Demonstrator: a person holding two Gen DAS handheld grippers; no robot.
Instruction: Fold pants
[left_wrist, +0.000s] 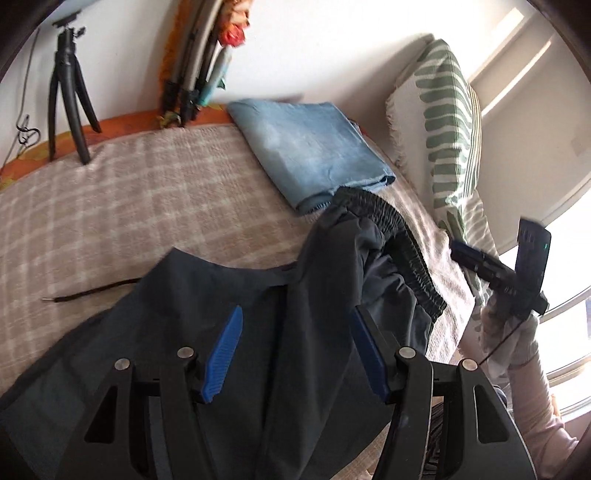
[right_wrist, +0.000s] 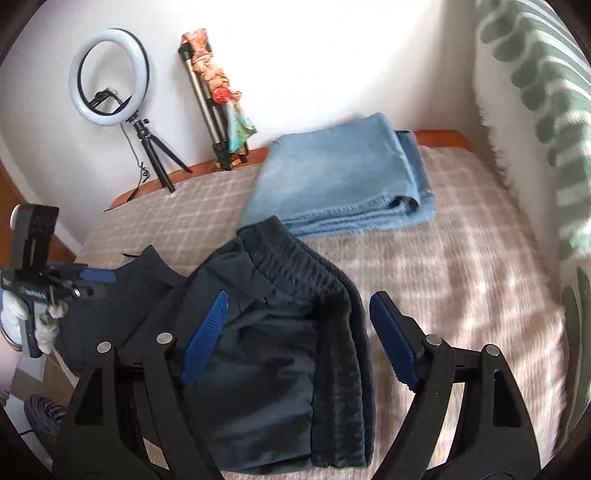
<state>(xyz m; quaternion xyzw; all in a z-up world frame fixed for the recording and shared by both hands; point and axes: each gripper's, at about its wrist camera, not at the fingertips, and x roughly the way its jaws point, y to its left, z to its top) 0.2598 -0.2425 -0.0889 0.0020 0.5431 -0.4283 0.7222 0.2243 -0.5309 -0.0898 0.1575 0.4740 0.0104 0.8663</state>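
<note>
Fingers first: the right gripper (right_wrist: 295, 336) is seen with its pads spread wide above the elastic waistband (right_wrist: 332, 295), nothing pinched between them. The left gripper (left_wrist: 295, 350) is held half open over the dark cloth, pads apart from each other; whether any fabric is caught cannot be told. The dark pants (right_wrist: 266, 350) are laid at the near edge of the checked blanket (right_wrist: 461, 288), already doubled at the waist end, yet the left part is still rumpled. A folded pair of jeans (right_wrist: 340, 177) is stacked just beyond, touching. More smoothing and a final fold are judged to be left.
</note>
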